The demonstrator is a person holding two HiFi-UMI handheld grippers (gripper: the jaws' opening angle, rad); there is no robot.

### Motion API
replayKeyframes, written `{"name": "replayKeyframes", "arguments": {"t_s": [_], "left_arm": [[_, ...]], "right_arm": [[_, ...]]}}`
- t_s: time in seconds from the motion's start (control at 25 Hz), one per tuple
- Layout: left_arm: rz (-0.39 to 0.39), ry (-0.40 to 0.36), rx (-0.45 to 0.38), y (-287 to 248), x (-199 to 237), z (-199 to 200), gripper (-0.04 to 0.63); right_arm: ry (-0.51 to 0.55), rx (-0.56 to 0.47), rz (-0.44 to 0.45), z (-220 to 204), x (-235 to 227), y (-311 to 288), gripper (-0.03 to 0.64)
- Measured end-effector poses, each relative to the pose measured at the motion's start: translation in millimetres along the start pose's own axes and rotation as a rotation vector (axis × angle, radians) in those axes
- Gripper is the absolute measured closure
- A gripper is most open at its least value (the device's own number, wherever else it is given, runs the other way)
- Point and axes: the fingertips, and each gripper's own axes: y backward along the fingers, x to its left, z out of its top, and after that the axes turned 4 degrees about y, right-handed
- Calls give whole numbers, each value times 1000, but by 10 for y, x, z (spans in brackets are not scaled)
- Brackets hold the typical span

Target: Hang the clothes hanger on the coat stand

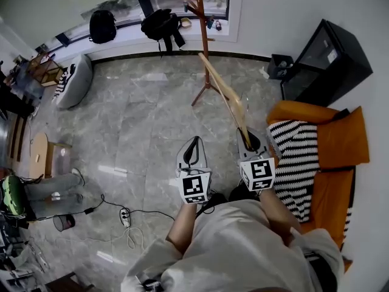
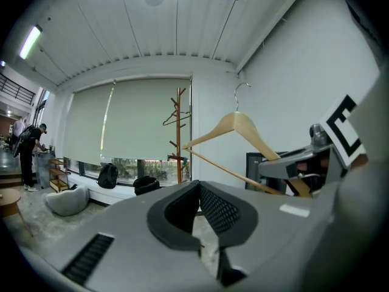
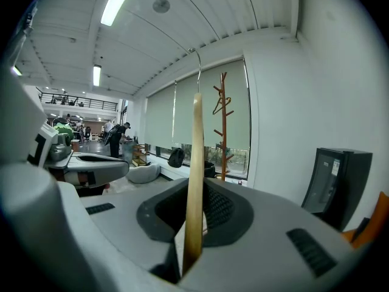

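My right gripper (image 1: 249, 140) is shut on one end of a light wooden clothes hanger (image 1: 225, 93), which slants up and away toward the coat stand (image 1: 201, 17). In the right gripper view the hanger (image 3: 195, 181) stands edge-on between the jaws of the right gripper (image 3: 191, 248), its metal hook at the top. The brown wooden coat stand (image 3: 223, 126) is far ahead by the window. My left gripper (image 1: 191, 152) is beside the right one, shut and empty. From the left gripper (image 2: 203, 224), the hanger (image 2: 240, 129) shows side-on, to the right of the coat stand (image 2: 179, 132).
A black backpack (image 1: 102, 26) and a black bag (image 1: 161, 24) sit on the window ledge near the stand. An orange sofa (image 1: 340, 145) with a striped cloth (image 1: 298, 157) is at my right, a black cabinet (image 1: 328, 62) beyond it. A grey beanbag (image 1: 76, 81) and floor cables (image 1: 124, 216) lie left.
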Motion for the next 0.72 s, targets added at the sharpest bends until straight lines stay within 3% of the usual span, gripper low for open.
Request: {"name": "replayKeyframes", "arguments": {"t_s": [0.32,0.72], "left_arm": [[-11,12,31,-277,147,-98,586],[-11,-8,49,-1371,165,-40,586]], "right_arm": [[-3,38,60,-62,-146,-322,589],[-1,71,152,-177,-702,-1133,589]]}}
